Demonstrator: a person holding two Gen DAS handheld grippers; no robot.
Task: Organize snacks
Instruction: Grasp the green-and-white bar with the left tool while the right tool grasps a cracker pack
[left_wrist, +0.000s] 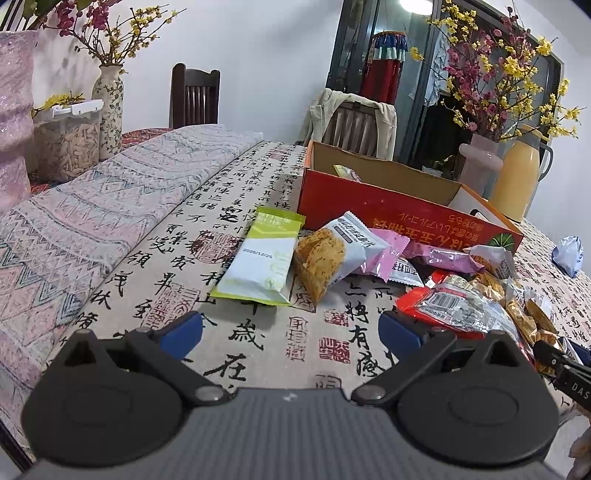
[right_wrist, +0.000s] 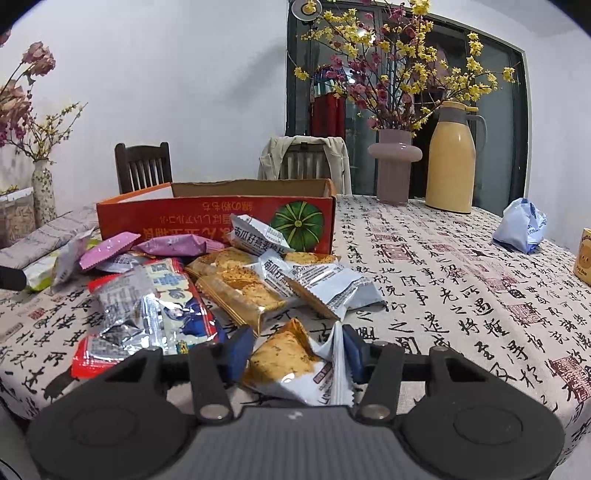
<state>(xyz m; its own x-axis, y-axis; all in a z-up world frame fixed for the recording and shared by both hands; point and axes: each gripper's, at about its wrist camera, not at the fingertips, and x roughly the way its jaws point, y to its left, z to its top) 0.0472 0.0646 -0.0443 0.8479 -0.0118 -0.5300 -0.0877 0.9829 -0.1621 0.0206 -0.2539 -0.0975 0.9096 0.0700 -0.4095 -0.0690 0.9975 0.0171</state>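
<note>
A heap of snack packets lies on the calligraphy-print tablecloth in front of an open orange-red cardboard box (right_wrist: 184, 218) (left_wrist: 369, 206). My right gripper (right_wrist: 297, 350) is shut on a silver-and-clear cracker packet (right_wrist: 284, 358), whose right edge is crumpled against the pad. Beyond it lie more cracker packets (right_wrist: 240, 291), a red and silver packet (right_wrist: 147, 306) and pink packets (right_wrist: 110, 251). My left gripper (left_wrist: 291, 332) is open over bare cloth. Ahead of it are a green-and-white packet (left_wrist: 258, 254) and a cracker packet (left_wrist: 325, 254). One packet (left_wrist: 347, 171) shows inside the box.
A pink vase (right_wrist: 394, 166) with flowering branches and a yellow thermos jug (right_wrist: 452, 158) stand at the back right. A crumpled blue-white bag (right_wrist: 521, 225) and a small yellow box (right_wrist: 583, 258) lie right. A folded patterned cloth (left_wrist: 110, 206), a seed jar (left_wrist: 68, 144) and vases are at the left.
</note>
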